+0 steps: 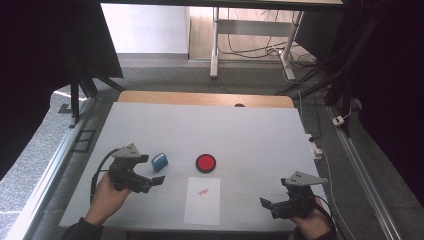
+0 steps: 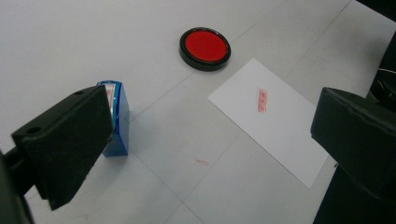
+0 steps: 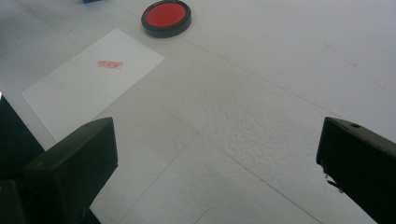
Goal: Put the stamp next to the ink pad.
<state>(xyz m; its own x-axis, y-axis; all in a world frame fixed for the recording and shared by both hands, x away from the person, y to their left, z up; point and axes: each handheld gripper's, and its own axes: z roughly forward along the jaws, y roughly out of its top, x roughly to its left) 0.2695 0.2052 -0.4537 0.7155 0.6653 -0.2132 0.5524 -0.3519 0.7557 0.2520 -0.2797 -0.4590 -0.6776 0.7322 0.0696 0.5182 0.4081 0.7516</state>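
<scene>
Blue plastic is what the little stamp (image 1: pixel 159 162) is made of, and from the high view it's seen sitting on the white table (image 1: pixel 250 130) at about 10 o'clock from the paper sheet (image 1: pixel 202 200), just beside the left gripper (image 1: pixel 152 181) but not touched by it. That gripper's jaws are held wide apart with nothing pinched between them. A red ink pad (image 1: pixel 205 163) in a black rim is parked at 12 o'clock from the sheet, and a small red print (image 1: pixel 202 191) can be made out near the sheet's top. The right gripper (image 1: pixel 268 205) is kept low at 3 o'clock of the sheet, jaws apart too, nothing held. From the left gripper view, the stamp (image 2: pixel 119 116) is half hidden behind the left-hand jaw, with the pad (image 2: pixel 205 48) at 1 o'clock from it and the sheet (image 2: pixel 275 121) off at 3 o'clock. From the right gripper view, bare table (image 3: pixel 261 116) is framed between the spread jaws, the sheet (image 3: pixel 88 84) at 10 o'clock, the pad (image 3: pixel 166 17) at 11 o'clock.
</scene>
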